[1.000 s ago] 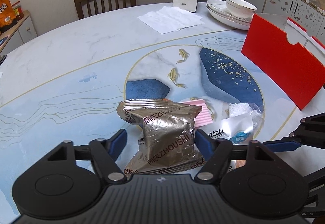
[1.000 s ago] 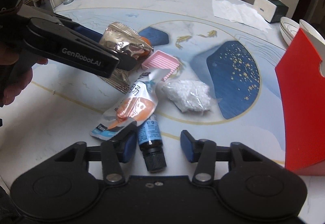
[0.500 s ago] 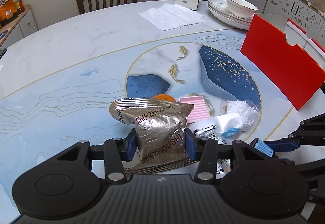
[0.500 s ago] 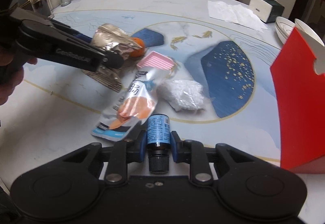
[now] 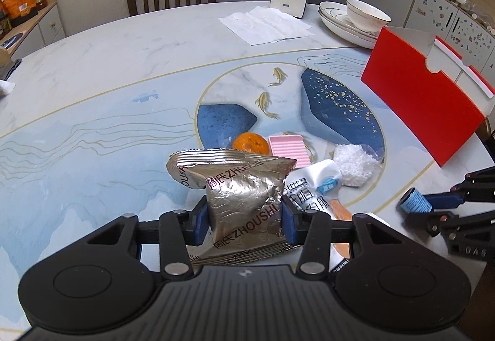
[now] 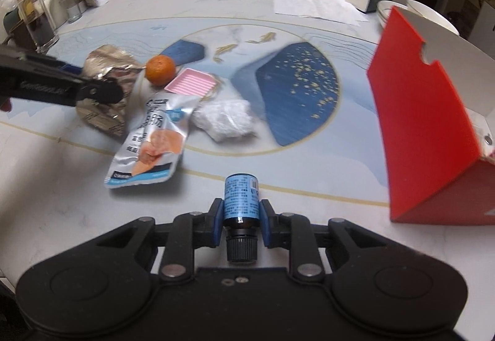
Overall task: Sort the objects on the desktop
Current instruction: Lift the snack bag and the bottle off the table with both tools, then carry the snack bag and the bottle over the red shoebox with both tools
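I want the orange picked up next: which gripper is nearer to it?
Left. The left gripper, shut on the foil snack bag, sits just before the orange. The right gripper, holding the blue-labelled bottle, is farther off.

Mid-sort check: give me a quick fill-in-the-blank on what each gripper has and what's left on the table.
1. The left gripper is shut on the ____ foil packet.
2. The right gripper clamps a small bottle with a ____ label.
3. The fruit beside the pink ridged tray is an ____.

Missing words: silver; blue; orange
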The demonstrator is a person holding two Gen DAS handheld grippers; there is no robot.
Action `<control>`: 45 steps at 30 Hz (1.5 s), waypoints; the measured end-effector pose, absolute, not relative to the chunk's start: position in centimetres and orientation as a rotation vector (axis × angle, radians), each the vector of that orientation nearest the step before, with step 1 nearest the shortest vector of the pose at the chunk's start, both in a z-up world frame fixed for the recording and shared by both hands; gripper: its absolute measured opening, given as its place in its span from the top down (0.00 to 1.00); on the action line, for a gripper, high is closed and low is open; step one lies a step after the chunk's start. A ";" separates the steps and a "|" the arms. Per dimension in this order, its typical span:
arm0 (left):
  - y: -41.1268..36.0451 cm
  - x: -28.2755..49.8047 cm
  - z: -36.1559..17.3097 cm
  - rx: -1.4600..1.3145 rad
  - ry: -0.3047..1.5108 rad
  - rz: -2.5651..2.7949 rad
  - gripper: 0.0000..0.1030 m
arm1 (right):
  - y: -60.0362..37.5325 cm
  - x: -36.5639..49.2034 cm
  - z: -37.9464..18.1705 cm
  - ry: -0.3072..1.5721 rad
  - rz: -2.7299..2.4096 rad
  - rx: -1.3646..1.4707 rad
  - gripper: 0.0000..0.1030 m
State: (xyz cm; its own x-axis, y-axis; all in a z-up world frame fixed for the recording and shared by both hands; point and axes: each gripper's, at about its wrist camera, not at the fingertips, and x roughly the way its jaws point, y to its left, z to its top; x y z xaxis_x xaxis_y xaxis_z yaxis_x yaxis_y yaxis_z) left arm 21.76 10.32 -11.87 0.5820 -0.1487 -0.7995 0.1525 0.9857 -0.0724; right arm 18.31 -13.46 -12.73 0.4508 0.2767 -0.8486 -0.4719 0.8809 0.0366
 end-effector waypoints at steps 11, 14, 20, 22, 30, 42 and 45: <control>8.8 19.3 -10.2 -0.037 0.937 -0.164 0.57 | -16.4 17.8 -9.8 0.957 0.504 -0.176 0.78; 8.1 18.7 -9.6 -0.047 0.932 -0.163 0.57 | -17.1 17.7 -8.5 0.934 0.527 -0.162 0.78; 6.5 17.5 -8.5 -0.071 0.937 -0.161 0.57 | -18.6 18.1 -6.6 0.919 0.551 -0.128 0.78; 5.9 17.2 -8.1 -0.079 0.936 -0.161 0.57 | -19.2 18.3 -6.1 0.917 0.561 -0.109 0.78; 3.3 17.4 -6.7 -0.097 0.908 -0.167 0.57 | -21.5 19.0 -4.0 0.866 0.596 -0.070 0.78; -1.9 19.7 -5.1 -0.068 0.877 -0.202 0.57 | -26.8 21.5 -2.4 0.824 0.563 -0.033 0.78; -3.2 20.4 -4.7 -0.057 0.872 -0.214 0.57 | -28.2 22.0 -2.3 0.814 0.546 -0.022 0.78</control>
